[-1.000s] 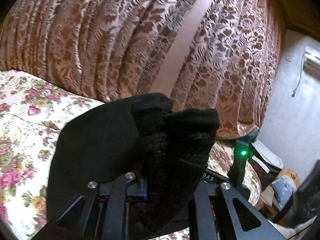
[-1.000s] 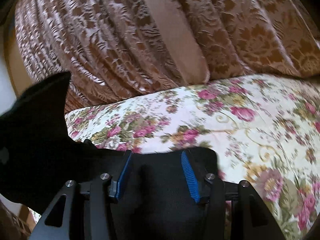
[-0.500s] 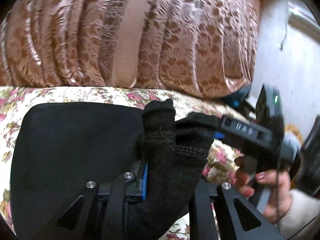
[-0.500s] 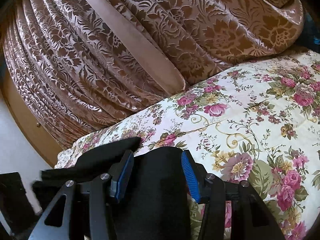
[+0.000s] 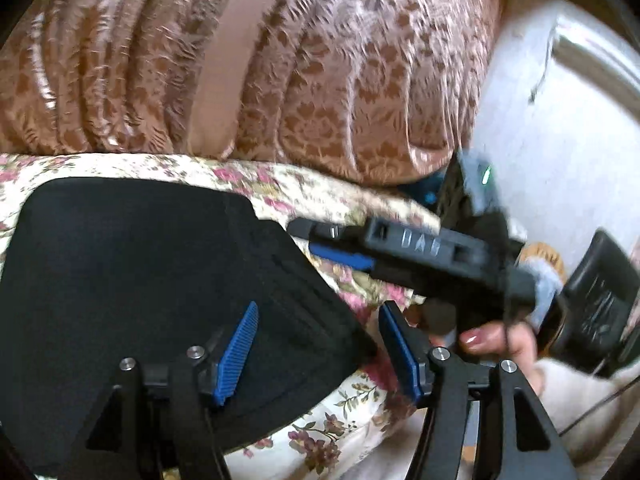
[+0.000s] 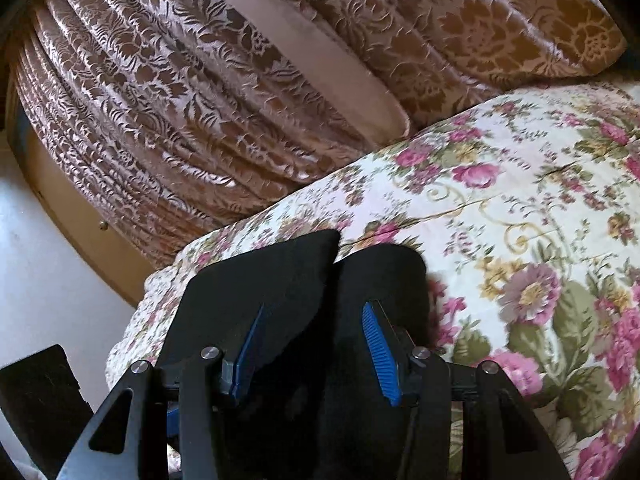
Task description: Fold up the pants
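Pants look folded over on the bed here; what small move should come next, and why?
Probably open the right tool and back it off the pants. The left tool is open over the fold, which lies flat on the floral bedspread, while black cloth fills the gap between the right pads; whether they grip I cannot tell.

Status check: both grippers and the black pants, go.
Left gripper open, over black fabric pants lying on floral bedspread. Right gripper open, pants between its fingers. Nothing in the way.
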`<state>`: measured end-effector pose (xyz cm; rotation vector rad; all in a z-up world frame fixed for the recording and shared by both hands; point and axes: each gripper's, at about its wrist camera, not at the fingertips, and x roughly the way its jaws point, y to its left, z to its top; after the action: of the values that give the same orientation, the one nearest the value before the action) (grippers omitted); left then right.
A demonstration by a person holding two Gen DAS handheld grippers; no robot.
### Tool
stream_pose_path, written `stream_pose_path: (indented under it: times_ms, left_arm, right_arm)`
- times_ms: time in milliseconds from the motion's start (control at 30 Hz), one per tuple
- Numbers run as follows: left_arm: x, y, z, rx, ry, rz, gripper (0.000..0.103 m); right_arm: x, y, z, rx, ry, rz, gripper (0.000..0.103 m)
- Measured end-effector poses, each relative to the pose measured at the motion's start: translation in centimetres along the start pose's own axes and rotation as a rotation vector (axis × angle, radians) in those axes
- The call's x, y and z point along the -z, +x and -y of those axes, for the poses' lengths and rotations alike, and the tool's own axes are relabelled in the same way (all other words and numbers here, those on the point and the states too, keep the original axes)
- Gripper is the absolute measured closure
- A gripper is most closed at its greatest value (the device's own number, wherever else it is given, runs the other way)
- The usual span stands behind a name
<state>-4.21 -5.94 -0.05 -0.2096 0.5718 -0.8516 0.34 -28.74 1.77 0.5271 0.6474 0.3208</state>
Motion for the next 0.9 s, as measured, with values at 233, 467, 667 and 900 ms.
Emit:
stream_pose_path:
  times_ms: [233,467,667,900]
  left_arm:
    - [-1.3,-5.8,-5.5,-0.149,-0.186,0.163,0.035]
    - [-0.6,-8.4,-12.9,-0.413,-0.346,0.189,0.034]
    - [2.1,-6.3,-16.3,-0.411,-0.469,0.090,0.034]
    - [0.9,-5.1,-12.5,-0.420,-0.322,0.074,0.034]
  right_arm:
    - [0.8,2.0,-0.1,-0.007,0.025,-0.106,0.052]
    - [1.6,3.8,0.1,-0.067,0.081,-0.215,0.052]
    - [2.1,5.0,-1.9,-0.012,-0.008,-0.212,0.071]
    - [1.6,4.2,-3.2,-0.066,-0.037,-0.172,0.088]
